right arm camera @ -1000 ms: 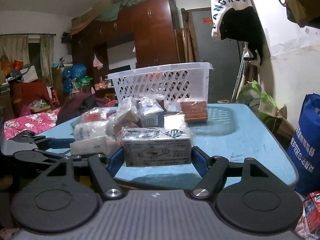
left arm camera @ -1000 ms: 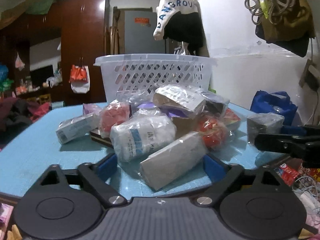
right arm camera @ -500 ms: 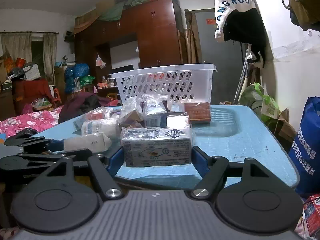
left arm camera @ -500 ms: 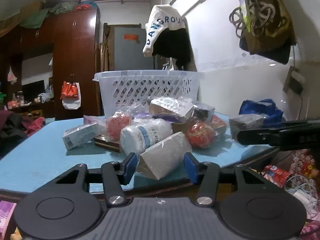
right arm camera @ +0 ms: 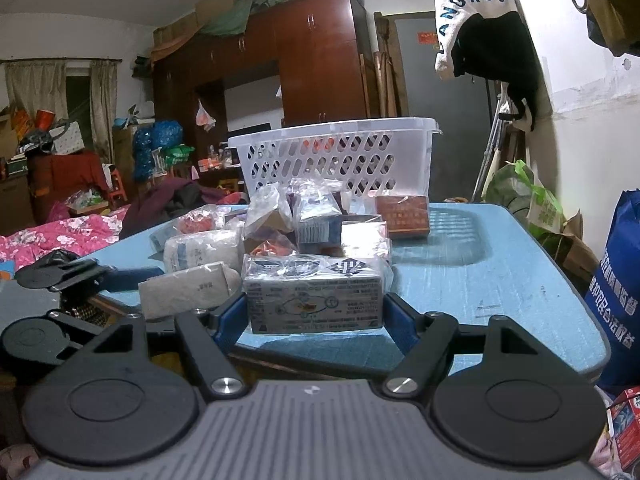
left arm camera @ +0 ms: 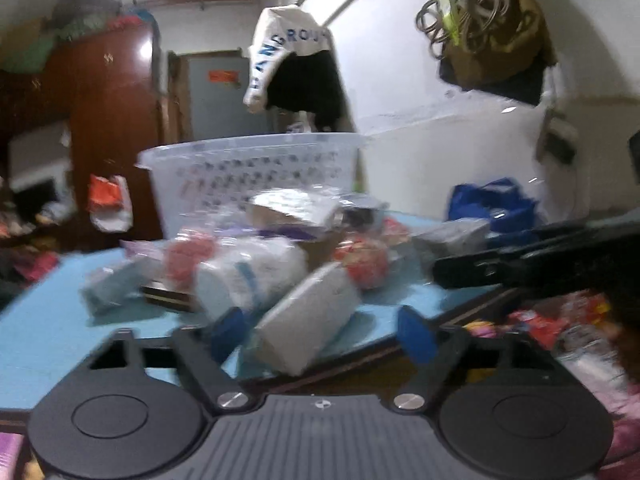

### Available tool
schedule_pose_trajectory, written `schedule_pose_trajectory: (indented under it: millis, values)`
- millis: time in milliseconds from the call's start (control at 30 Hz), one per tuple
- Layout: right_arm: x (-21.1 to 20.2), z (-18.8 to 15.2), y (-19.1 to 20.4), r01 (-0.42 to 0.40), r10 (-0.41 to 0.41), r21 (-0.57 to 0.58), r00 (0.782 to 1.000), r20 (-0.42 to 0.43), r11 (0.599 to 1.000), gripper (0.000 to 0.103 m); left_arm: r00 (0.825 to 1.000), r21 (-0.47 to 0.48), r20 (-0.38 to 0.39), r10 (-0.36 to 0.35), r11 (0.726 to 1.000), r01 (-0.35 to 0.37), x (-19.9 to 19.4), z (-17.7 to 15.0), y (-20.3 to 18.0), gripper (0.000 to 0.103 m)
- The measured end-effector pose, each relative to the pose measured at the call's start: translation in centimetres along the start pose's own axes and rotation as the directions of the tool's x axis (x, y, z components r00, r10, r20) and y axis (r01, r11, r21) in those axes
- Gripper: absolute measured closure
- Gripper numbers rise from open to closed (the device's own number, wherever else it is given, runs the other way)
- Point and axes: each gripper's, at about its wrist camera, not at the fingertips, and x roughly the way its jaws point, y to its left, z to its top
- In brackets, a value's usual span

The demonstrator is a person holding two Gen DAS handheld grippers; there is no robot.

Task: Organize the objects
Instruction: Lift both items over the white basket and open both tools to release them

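A heap of plastic-wrapped packages (left arm camera: 280, 248) lies on the blue table (left arm camera: 52, 320) before a white basket (left arm camera: 256, 176). My left gripper (left arm camera: 320, 334) is open, its fingers astride a wrapped grey box (left arm camera: 308, 320) at the table's near edge; the view is blurred. My right gripper (right arm camera: 314, 308) has its blue pads against both ends of a wrapped grey printed box (right arm camera: 314, 296) on the table. The left gripper (right arm camera: 72, 276) shows at the left of the right wrist view, beside the grey box (right arm camera: 188, 288). The basket (right arm camera: 336, 156) stands behind the heap (right arm camera: 304, 224).
A brown box (right arm camera: 402, 216) sits by the basket. A blue bag (right arm camera: 618, 288) stands right of the table; a green bag (right arm camera: 532, 200) is behind it. Bedding and clutter fill the left. A jacket (right arm camera: 480, 20) hangs on the wall.
My left gripper's fingers have spread wider around the grey box after narrowing half a second ago, and the view has tilted and blurred. The right gripper has held still on its box.
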Motion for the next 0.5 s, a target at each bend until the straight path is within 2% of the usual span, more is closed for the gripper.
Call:
schedule_pose_trajectory:
  millis: [33,133,333,500]
  values:
    - [0.0,0.1,-0.1,0.0,0.0,0.002,1.0,0.0,1.0,0.028,1.0,-0.006,-0.005,-0.008,1.0,0.008,0.0,0.0,-0.1,0.061]
    - [0.0,0.1,-0.1,0.002,-0.002,0.003,1.0,0.001,1.0,0.028,1.0,-0.003,0.005,0.028,1.0,-0.027,-0.2,-0.2,-0.1,0.063]
    - [-0.3,0.2,0.1,0.004,-0.004,0.002,1.0,0.012,1.0,0.028,0.996,-0.038,0.085,0.041,0.999,-0.038,-2.1,0.4,0.6,0.063]
    - [-0.9,0.8,0.2,0.0,0.0,0.011,0.999,0.046,1.0,0.028,0.99,-0.087,0.133,0.047,0.996,-0.035,-2.7,2.3,2.1,0.063]
